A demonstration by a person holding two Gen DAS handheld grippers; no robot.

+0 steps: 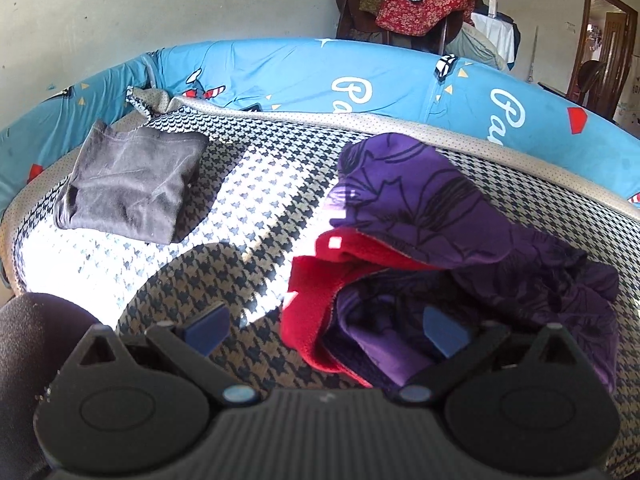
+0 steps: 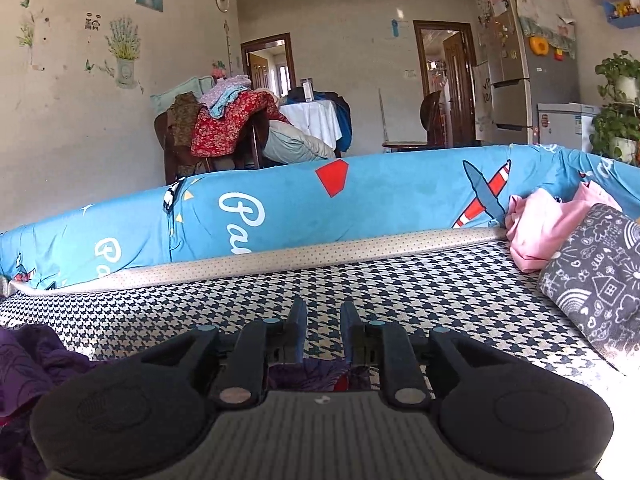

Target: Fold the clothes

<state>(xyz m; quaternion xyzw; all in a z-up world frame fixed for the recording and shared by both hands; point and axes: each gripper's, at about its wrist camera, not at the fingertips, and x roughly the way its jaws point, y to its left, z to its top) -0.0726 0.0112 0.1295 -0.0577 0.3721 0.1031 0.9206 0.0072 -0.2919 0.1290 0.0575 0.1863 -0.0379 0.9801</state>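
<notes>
risk 1: left tool [image 1: 326, 330] hangs wide open over the purple garment [image 1: 460, 216], nothing between its fingers; a grab from here could pinch both the purple layer and the red lining [image 1: 316, 280] together, giving a lumpy fold.
risk 2: right tool [image 2: 323, 330] has fingers close together with a narrow gap, houndstooth cover visible through it; purple and red cloth shows low near the finger bases, cannot tell if it is pinched; a weak or missing hold would let the edge drop when lifted.
risk 3: bright sun patch on the bed cover [image 1: 248, 200] washes out the garment's near edge, so hems are hard to find.
risk 4: pulling the heap sideways could drag it toward the folded grey garment [image 1: 132, 184] and muss it; the two lie well apart now.
garment look: purple with dark line print, red fleecy inside turned out at one edge, crumpled in a heap, not flat, no fold made yet by my read.
garment place: on the houndstooth bed cover, in front of the blue bolster [image 1: 280, 76], right of the grey one in the left view; at the lower left corner of the right view.
other: pink cloth [image 2: 540, 224] and a patterned grey pillow [image 2: 600, 272] at the far right.
</notes>
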